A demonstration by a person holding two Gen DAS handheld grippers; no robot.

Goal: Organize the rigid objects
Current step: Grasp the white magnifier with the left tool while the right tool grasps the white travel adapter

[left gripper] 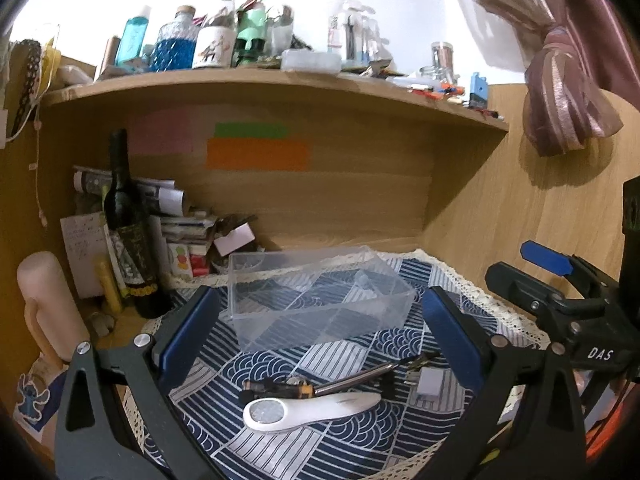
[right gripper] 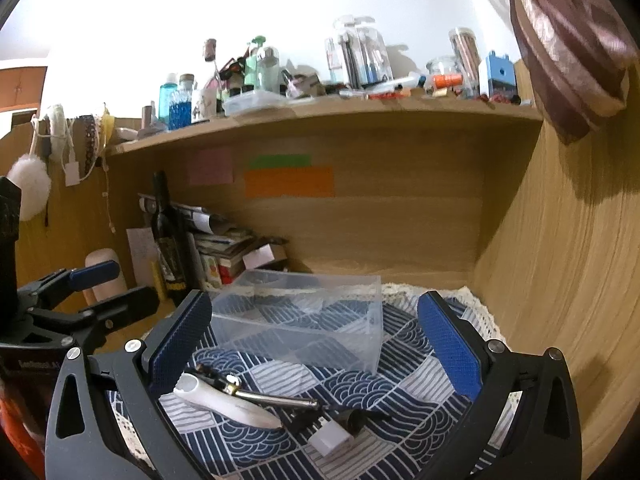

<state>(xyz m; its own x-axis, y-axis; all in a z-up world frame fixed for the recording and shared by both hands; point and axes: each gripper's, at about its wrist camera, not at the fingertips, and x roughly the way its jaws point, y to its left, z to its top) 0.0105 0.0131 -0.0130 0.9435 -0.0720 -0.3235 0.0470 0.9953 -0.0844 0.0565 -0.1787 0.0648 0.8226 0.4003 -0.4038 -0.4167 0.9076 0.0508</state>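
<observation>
**Between the fingers: pick the white piece first**

Ahead of the left tool (left gripper: 320, 340), spread wide and holding nothing, the magnifier (left gripper: 308, 406) lies nearest, the clear box (left gripper: 316, 300) beyond. Right tool (right gripper: 316, 348) likewise spread. Better to straddle the slim handle squarely, clear of the screwdriver (left gripper: 320, 384) touching it

Left claw (left gripper: 320, 334) and right claw (right gripper: 316, 344) agape, unladen.

Both views are lit from above the shelf (left gripper: 280, 88), where the wall (right gripper: 200, 8) is blown out to plain white. Below the shelf the light is dimmer and warm. The curtain (left gripper: 568, 92) casts a soft shadow on the wood beneath it. Bottles (left gripper: 176, 40) on the shelf look blurred. Fisheye bending curves the shelf, and the corners go black.
</observation>
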